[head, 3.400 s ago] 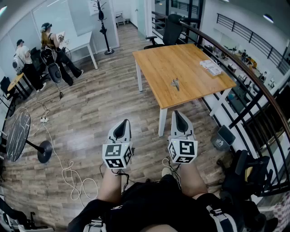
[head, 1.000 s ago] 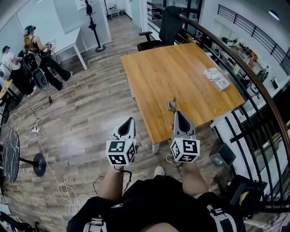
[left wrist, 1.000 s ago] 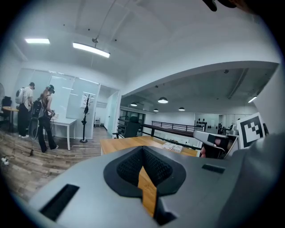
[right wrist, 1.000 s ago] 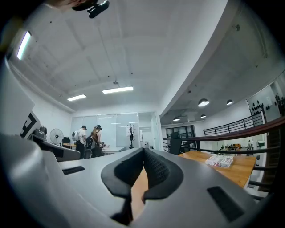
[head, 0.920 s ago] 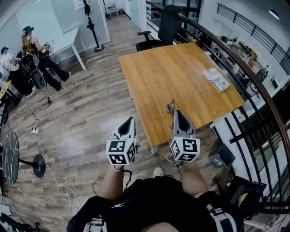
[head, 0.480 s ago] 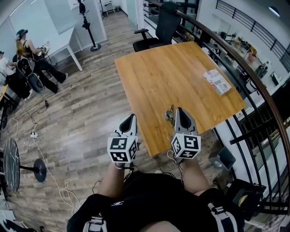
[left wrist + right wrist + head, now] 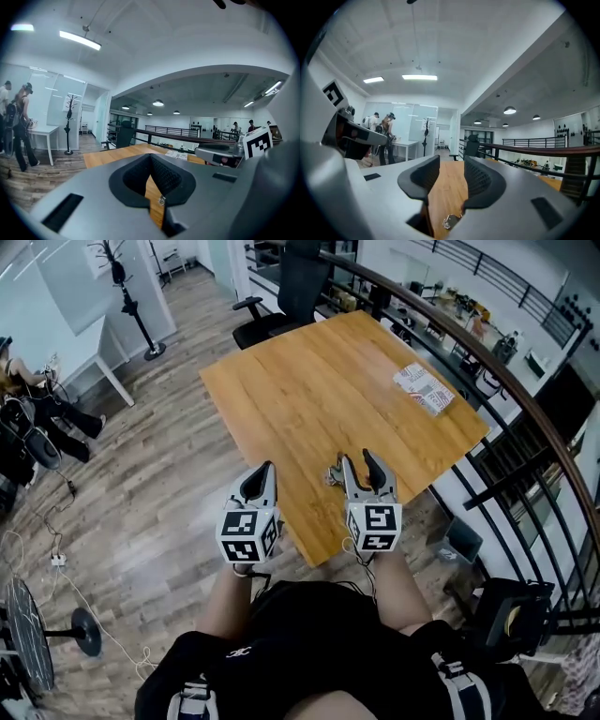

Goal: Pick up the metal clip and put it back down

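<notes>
Both tongs nearer table [image 7: 309, 381], right tongs [image 7: 356, 457] just opened near metal clip [image 7: 333, 476], left tongs [image 7: 265, 468] apparently closed.

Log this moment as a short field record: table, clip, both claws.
table: wooden table, holding the clip and a packet
clip: metal clip lying flat on the table, just left of the right claw's tips in the head view
right claw: jaws apart, have just been opening, pads pressing on nothing
left claw: jaws together, empty
other: printed packet near the table's far right side
</notes>
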`<control>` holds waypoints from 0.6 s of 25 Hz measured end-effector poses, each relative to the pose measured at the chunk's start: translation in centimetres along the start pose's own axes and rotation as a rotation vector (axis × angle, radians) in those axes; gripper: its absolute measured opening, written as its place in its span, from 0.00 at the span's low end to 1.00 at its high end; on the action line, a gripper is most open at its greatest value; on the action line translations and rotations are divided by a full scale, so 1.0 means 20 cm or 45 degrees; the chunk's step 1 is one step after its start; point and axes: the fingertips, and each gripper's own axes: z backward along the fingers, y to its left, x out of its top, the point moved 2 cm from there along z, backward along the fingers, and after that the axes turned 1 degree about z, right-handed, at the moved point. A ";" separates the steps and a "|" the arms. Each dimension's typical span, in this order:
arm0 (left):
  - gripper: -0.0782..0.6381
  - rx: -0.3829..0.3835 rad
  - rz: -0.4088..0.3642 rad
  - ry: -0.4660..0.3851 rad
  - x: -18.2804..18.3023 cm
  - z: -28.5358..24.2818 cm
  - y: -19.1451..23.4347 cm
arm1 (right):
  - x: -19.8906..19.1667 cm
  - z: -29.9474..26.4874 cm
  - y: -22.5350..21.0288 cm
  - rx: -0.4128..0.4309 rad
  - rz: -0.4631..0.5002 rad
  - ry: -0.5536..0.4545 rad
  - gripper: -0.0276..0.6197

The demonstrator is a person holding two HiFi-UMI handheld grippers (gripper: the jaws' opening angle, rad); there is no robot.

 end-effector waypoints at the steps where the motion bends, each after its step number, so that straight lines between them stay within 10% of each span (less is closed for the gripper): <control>1: 0.12 -0.012 -0.004 -0.001 0.00 -0.02 0.00 | -0.03 -0.02 -0.01 -0.007 0.009 0.027 0.33; 15: 0.12 0.037 0.024 0.040 -0.11 -0.07 0.07 | -0.59 -0.20 0.03 0.039 0.116 0.387 0.41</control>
